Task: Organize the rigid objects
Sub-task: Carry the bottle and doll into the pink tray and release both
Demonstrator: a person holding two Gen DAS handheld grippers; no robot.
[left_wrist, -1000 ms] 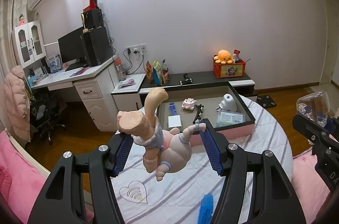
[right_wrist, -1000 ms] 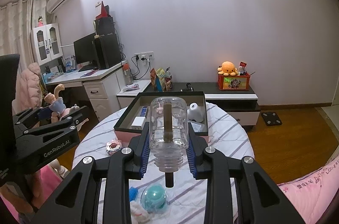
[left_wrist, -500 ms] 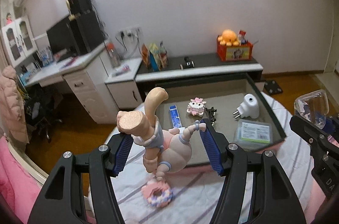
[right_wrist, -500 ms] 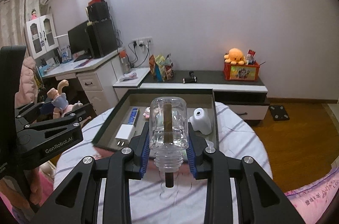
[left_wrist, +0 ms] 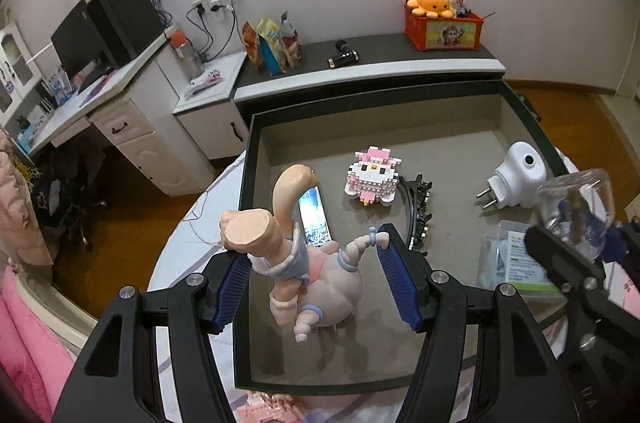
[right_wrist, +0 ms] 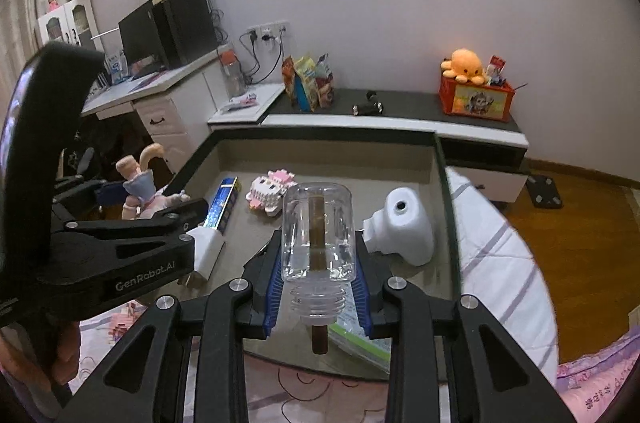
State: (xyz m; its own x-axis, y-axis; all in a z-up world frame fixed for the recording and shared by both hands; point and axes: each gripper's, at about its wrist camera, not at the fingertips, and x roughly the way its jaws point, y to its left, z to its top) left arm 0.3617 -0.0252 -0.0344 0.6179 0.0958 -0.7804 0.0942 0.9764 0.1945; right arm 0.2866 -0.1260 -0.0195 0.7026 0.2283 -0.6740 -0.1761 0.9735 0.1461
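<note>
Left gripper (left_wrist: 316, 273) clamped on a pink figurine (left_wrist: 308, 275), blue pads pressing its sides, held in the air over the near-left part of the dark open box (left_wrist: 246, 159). Right gripper (right_wrist: 318, 277) clamped on a clear bottle (right_wrist: 318, 231), neck toward the camera, brown stick inside, held over the box's near edge. Box sits on a round table (right_wrist: 496, 263) with a striped cloth. Lying in the box: pink-white block toy (left_wrist: 372, 179) mid-floor, blue strip pack (left_wrist: 316, 219) toward the left wall, black clip (left_wrist: 418, 211) beside the block toy, white plug adapter (left_wrist: 518, 177) by the right wall, clear packet (left_wrist: 516, 261) near the right front corner
</note>
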